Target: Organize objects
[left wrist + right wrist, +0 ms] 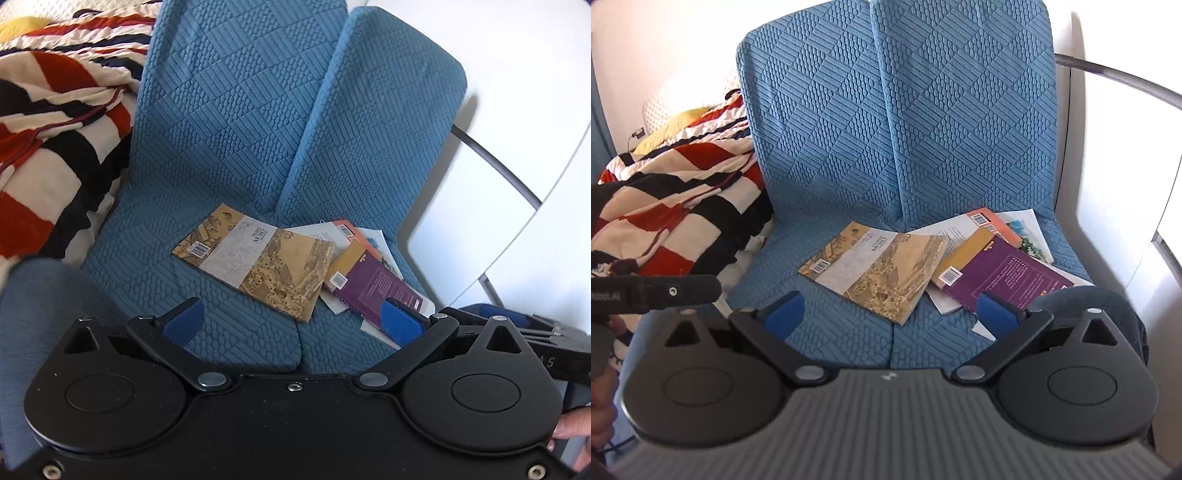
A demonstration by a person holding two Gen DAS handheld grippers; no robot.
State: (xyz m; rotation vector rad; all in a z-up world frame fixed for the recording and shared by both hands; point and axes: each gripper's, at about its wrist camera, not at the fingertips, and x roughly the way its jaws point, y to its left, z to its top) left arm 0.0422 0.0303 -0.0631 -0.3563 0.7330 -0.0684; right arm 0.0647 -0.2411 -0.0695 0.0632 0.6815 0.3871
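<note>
Several books lie scattered on a blue textured sofa seat (pixel 155 254) (pixel 775 266). A tan book with an old painting on its cover (pixel 258 258) (pixel 875 269) lies flat in the middle. To its right a purple and yellow book (pixel 373 284) (pixel 1001 273) lies on top of an orange book (pixel 347 229) (pixel 993 221) and white booklets (pixel 1027 225). My left gripper (pixel 291 321) is open and empty, just in front of the books. My right gripper (pixel 890 314) is open and empty, at about the same distance.
A red, white and black striped blanket (pixel 48 147) (pixel 676 206) is heaped on the left of the sofa. Two blue back cushions (pixel 236 110) (pixel 897 110) stand behind the books. A white wall and grey metal rail (pixel 495 162) (pixel 1123 77) are at the right.
</note>
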